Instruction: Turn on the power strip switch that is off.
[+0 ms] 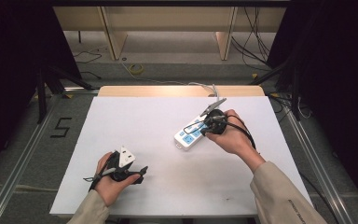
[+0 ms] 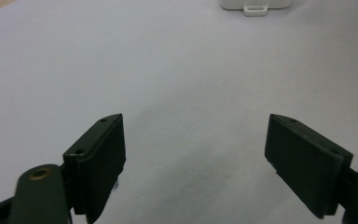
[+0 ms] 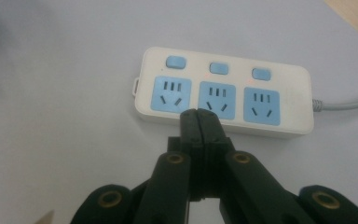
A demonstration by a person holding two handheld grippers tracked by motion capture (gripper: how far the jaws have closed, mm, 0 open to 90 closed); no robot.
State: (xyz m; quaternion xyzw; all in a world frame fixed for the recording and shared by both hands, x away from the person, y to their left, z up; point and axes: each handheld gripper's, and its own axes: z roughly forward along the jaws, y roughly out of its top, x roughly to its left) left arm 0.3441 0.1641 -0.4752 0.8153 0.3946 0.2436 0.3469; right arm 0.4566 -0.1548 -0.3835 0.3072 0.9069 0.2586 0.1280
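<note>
The white power strip lies on the bench at about two o'clock from centre. The right tongs, pressed together and empty, point at its middle socket and blue switches; a press looks intended, best done squarely and gently. The left tongs rest spread apart at seven o'clock. The strip's cord runs out of frame, its far end unseen.

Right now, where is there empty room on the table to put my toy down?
The white table is bare across its far left and along the near edge between the left tool and the sleeve. It is crowded at the power strip, where the right tool sits.
</note>
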